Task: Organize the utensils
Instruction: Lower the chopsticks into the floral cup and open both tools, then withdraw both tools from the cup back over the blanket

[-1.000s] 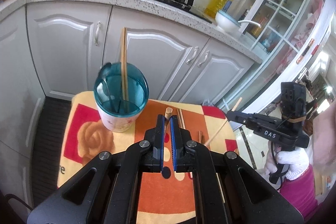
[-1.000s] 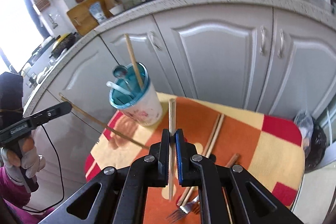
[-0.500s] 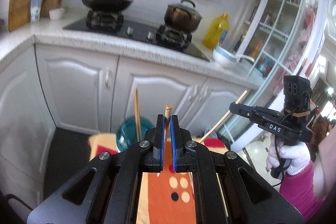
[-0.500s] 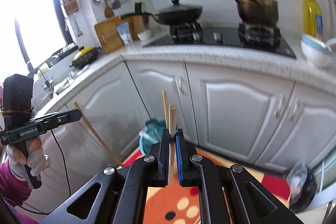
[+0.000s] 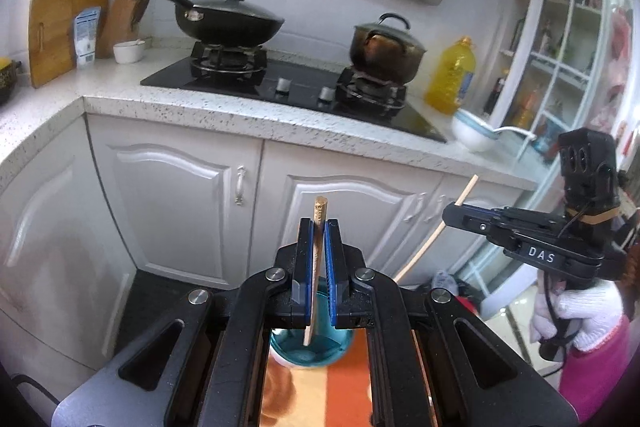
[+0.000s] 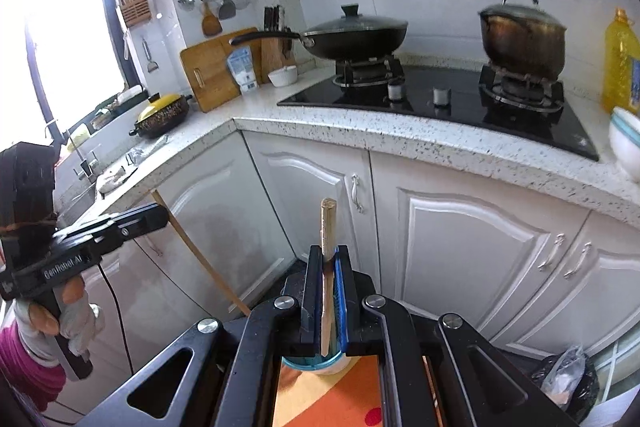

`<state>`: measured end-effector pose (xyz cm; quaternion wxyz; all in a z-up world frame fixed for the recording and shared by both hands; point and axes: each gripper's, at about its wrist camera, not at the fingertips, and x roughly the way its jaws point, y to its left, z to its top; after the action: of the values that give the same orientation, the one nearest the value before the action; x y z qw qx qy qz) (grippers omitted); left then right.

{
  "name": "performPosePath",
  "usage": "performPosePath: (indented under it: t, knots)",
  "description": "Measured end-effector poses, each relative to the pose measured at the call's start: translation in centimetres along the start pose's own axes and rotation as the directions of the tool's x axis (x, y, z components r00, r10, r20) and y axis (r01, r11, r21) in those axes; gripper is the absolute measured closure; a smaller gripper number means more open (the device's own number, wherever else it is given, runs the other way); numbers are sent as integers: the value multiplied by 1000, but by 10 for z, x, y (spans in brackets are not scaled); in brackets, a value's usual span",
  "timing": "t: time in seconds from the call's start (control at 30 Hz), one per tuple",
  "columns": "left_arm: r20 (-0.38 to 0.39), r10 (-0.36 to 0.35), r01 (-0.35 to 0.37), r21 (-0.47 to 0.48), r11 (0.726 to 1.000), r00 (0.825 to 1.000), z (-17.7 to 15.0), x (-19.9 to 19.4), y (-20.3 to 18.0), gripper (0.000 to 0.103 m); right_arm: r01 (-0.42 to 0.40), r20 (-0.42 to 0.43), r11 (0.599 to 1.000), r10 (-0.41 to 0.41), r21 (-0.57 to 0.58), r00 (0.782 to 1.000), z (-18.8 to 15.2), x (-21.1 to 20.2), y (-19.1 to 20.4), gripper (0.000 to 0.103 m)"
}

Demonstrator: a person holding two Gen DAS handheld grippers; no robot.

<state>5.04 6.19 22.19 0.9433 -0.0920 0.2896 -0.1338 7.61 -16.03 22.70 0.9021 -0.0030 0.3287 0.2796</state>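
The left tool [image 5: 318,227] and the right tool [image 6: 329,254] are matt black plastic with ribbed blue pads and bright metal screws, and each clamps a chopstick [image 5: 316,259] of pale, unvarnished wood. The bench [image 5: 192,103] is speckled polished stone over glossy white cabinet doors [image 5: 176,203] with metal handles; the hob [image 6: 440,99] is glossy black glass. The cup [image 5: 316,351] is translucent teal plastic, and the glove [image 5: 588,319] is white knitted cloth.
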Motion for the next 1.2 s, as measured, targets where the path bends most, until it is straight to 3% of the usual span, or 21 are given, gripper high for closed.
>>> performPosePath:
  t: [0.13, 0.37, 0.8, 0.83, 0.87, 0.9, 0.93, 1.1, 1.2]
  knots:
    - [-25, 34, -34, 3, 999, 999, -5, 26, 6, 99, 11, -45, 1000, -10, 8, 999, -2, 28, -10, 98]
    - [-100, 22, -22, -2, 1000, 995, -19, 61, 9, 99, 0, -105, 999, 5, 46, 994, -14, 66, -27, 98]
    - [-229, 23, -39, -68, 997, 973, -51, 114, 18, 99, -56, -253, 992, 84, 113, 964, -54, 143, -32, 97]
    - [-234, 24, -42, -71, 997, 972, -53, 115, 19, 99, -56, -261, 990, 88, 126, 961, -56, 145, -34, 97]
    - [-237, 26, -45, -75, 996, 971, -54, 115, 19, 99, -44, -274, 990, 80, 135, 958, -59, 146, -37, 90]
    - [-240, 23, -44, -80, 996, 970, -55, 115, 19, 99, -37, -282, 990, 74, 135, 956, -60, 146, -38, 76]
    - [-239, 19, -40, -85, 996, 971, -55, 113, 20, 99, -36, -285, 990, 74, 135, 956, -62, 145, -39, 71]
    - [-245, 24, -48, -93, 994, 969, -60, 108, 17, 97, -35, -279, 989, 74, 144, 957, -68, 136, -41, 70]
    - [-243, 33, -55, -86, 995, 970, -63, 103, 14, 91, -35, -284, 988, 76, 148, 956, -73, 130, -41, 70]
